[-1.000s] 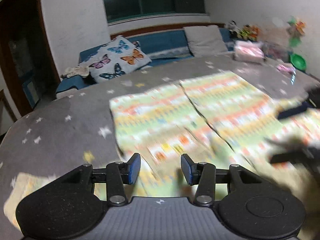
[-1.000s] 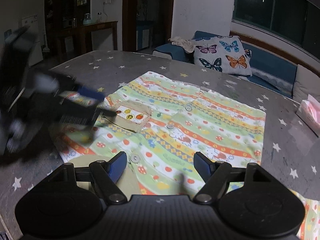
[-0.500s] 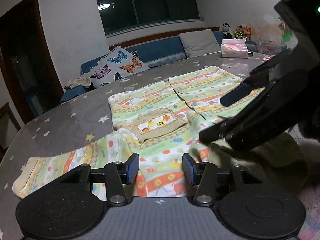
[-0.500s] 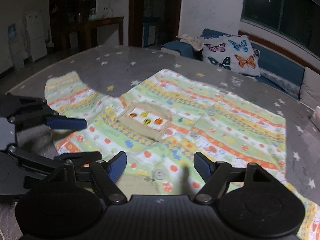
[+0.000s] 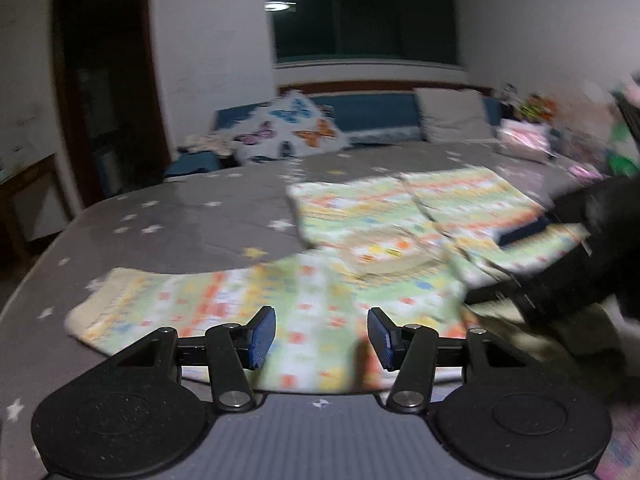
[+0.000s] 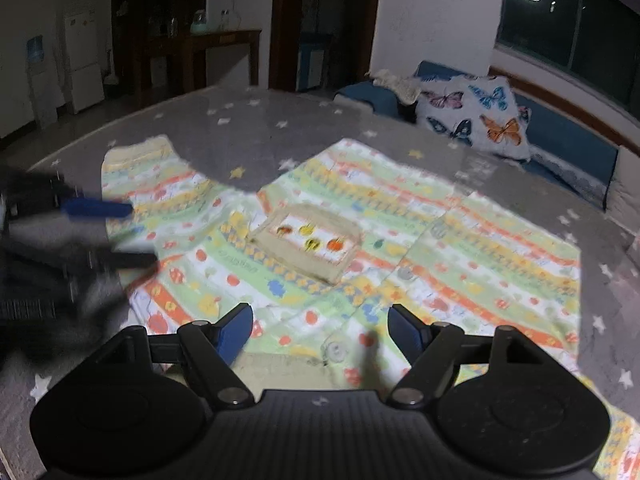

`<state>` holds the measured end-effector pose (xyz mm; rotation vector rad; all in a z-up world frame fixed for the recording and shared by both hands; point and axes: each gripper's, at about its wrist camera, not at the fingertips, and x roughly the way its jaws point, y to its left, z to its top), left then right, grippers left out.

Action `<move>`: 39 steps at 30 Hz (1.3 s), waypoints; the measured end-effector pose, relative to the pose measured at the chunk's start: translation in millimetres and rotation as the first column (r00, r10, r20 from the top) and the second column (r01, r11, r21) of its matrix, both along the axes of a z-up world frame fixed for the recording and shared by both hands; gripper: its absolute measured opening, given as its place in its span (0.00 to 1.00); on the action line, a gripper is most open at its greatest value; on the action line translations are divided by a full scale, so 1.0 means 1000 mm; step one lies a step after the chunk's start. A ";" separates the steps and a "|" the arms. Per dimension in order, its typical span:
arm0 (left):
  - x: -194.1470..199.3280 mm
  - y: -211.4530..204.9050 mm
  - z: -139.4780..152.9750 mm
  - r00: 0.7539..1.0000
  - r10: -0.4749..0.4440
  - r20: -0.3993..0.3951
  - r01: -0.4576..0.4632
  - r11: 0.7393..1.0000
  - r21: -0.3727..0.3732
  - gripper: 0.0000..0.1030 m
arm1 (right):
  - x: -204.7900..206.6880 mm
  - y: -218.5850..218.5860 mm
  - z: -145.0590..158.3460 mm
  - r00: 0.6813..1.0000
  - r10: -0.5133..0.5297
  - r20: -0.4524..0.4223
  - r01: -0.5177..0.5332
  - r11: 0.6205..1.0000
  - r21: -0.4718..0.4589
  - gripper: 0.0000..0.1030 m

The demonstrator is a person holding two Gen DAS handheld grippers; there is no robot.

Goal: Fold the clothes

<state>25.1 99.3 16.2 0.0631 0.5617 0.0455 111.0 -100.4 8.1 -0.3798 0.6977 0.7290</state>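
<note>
A striped pastel child's shirt [image 6: 460,248] with fruit prints, buttons and a chest pocket [image 6: 308,240] lies flat, front up, on the grey star-patterned surface [image 6: 280,136]. Its left sleeve [image 5: 168,304] stretches out to the left in the left wrist view. My left gripper [image 5: 320,334] hovers open over the shirt [image 5: 400,216] near the sleeve's root, nothing between its fingers. My right gripper [image 6: 320,330] is open above the shirt's near edge by a button. Each gripper shows blurred in the other's view: the left gripper [image 6: 120,232] at the left, the right gripper [image 5: 516,264] at the right.
A blue sofa [image 5: 360,112] with a butterfly cushion [image 5: 288,128] and a grey pillow [image 5: 452,120] runs behind the surface. A pink tissue pack [image 5: 524,140] and toys sit at the far right. A dark wooden table [image 6: 208,48] and doorway lie beyond in the right wrist view.
My left gripper has swung left, toward the sleeve, and its view is now motion-blurred. My right gripper has shifted slightly over the shirt's near edge. Both stay open.
</note>
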 end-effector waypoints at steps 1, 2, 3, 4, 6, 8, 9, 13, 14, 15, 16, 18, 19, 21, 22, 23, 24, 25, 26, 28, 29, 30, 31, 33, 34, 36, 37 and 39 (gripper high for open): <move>0.001 0.008 0.002 0.999 0.034 0.001 -0.034 0.999 -0.007 0.53 | 0.000 0.002 -0.003 1.000 0.005 -0.007 -0.005 1.000 -0.010 0.74; 0.003 0.016 0.003 0.998 0.070 0.000 -0.070 0.997 -0.018 0.53 | -0.002 0.002 -0.004 1.000 0.008 -0.003 -0.008 1.000 -0.017 0.74; 0.005 0.026 0.004 0.994 0.109 -0.004 -0.109 0.993 -0.033 0.53 | -0.005 0.002 -0.005 1.000 0.011 0.004 -0.010 1.000 -0.023 0.74; 0.006 0.036 0.005 0.989 0.147 -0.010 -0.148 0.988 -0.048 0.53 | -0.006 0.002 -0.003 1.000 0.011 0.012 -0.011 1.000 -0.021 0.74; 0.008 0.053 0.005 0.976 0.215 -0.019 -0.216 0.974 -0.069 0.53 | -0.008 0.001 0.002 1.000 0.008 0.027 -0.008 1.000 -0.006 0.74; 0.010 0.069 0.004 0.960 0.278 -0.027 -0.279 0.957 -0.082 0.53 | -0.008 0.000 0.008 0.999 0.001 0.036 -0.002 1.000 0.019 0.74; 0.010 0.077 0.004 0.951 0.307 -0.031 -0.309 0.947 -0.088 0.53 | -0.007 0.001 0.009 0.999 0.000 0.035 -0.001 1.000 0.027 0.75; 0.012 0.105 -0.001 0.915 0.399 -0.055 -0.403 0.908 -0.112 0.56 | -0.006 0.006 0.001 1.000 0.012 0.010 -0.012 1.000 0.007 0.75; 0.013 0.111 -0.003 0.906 0.419 -0.060 -0.423 0.899 -0.113 0.56 | -0.007 0.007 -0.002 1.000 0.015 0.006 -0.015 1.000 -0.003 0.75; 0.013 0.116 -0.004 0.897 0.437 -0.066 -0.441 0.890 -0.115 0.56 | -0.008 0.007 -0.004 1.000 0.017 0.004 -0.017 1.000 -0.008 0.75; 0.014 0.122 -0.005 0.890 0.451 -0.070 -0.456 0.882 -0.119 0.56 | -0.009 0.006 -0.004 1.000 0.017 0.002 -0.017 1.000 -0.007 0.75; 0.017 0.132 -0.008 0.878 0.471 -0.083 -0.478 0.868 -0.132 0.54 | -0.010 0.004 -0.004 1.000 0.015 -0.002 -0.015 1.000 0.002 0.75; 0.019 0.137 -0.009 0.873 0.480 -0.089 -0.488 0.862 -0.139 0.54 | -0.011 0.003 -0.003 1.000 0.014 -0.001 -0.014 1.000 0.006 0.75; 0.022 0.147 -0.011 0.861 0.498 -0.102 -0.508 0.848 -0.152 0.54 | -0.011 0.002 -0.002 1.000 0.014 0.001 -0.014 1.000 0.009 0.75; 0.024 0.152 -0.012 0.855 0.506 -0.109 -0.518 0.841 -0.158 0.54 | -0.011 0.002 -0.001 1.000 0.014 0.001 -0.014 1.000 0.010 0.75; 0.026 0.157 -0.013 0.849 0.515 -0.115 -0.527 0.834 -0.164 0.50 | -0.012 0.001 -0.001 1.000 0.015 0.001 -0.015 1.000 0.011 0.75; 0.027 0.160 -0.014 0.845 0.522 -0.119 -0.535 0.828 -0.166 0.48 | -0.012 0.001 -0.001 1.000 0.015 0.001 -0.015 1.000 0.012 0.75; 0.028 0.161 -0.013 0.843 0.525 -0.118 -0.538 0.827 -0.161 0.47 | -0.012 0.001 -0.001 1.000 0.014 0.000 -0.014 1.000 0.013 0.75; 0.030 0.162 -0.013 0.842 0.526 -0.119 -0.539 0.827 -0.159 0.44 | -0.012 0.001 -0.001 1.000 0.013 -0.001 -0.013 1.000 0.015 0.75; 0.031 0.163 -0.013 0.844 0.524 -0.119 -0.537 0.830 -0.154 0.34 | -0.012 0.000 0.000 1.000 0.009 -0.001 -0.009 1.000 0.021 0.75; 0.032 0.163 -0.013 0.844 0.523 -0.116 -0.536 0.831 -0.151 0.24 | -0.013 0.000 0.001 1.000 0.007 0.000 -0.007 1.000 0.026 0.75; 0.032 0.164 -0.013 0.846 0.521 -0.115 -0.533 0.832 -0.152 0.19 | -0.013 -0.001 0.002 1.000 0.006 0.000 -0.006 1.000 0.031 0.75; 0.033 0.164 -0.013 0.848 0.518 -0.115 -0.530 0.833 -0.158 0.15 | -0.014 -0.001 0.003 1.000 0.005 0.003 -0.006 0.999 0.036 0.75; 0.032 0.164 -0.010 0.852 0.510 -0.116 -0.523 0.831 -0.188 0.09 | -0.015 -0.004 0.008 1.000 0.004 0.010 -0.004 0.999 0.049 0.75; 0.031 0.162 -0.006 0.855 0.508 -0.108 -0.519 0.832 -0.196 0.09 | -0.016 -0.006 0.011 1.000 0.003 0.014 -0.004 0.998 0.057 0.75; 0.029 0.154 0.004 0.866 0.493 -0.080 -0.498 0.840 -0.213 0.08 | -0.018 -0.009 0.016 1.000 -0.002 0.023 0.001 0.997 0.071 0.75; 0.028 0.148 0.010 0.874 0.481 -0.063 -0.482 0.847 -0.223 0.08 | -0.019 -0.012 0.018 1.000 -0.006 0.026 0.004 0.997 0.079 0.75; 0.025 0.130 0.027 0.902 0.432 -0.021 -0.424 0.872 -0.243 0.08 | -0.021 -0.018 0.021 1.000 -0.016 0.025 0.014 0.995 0.094 0.75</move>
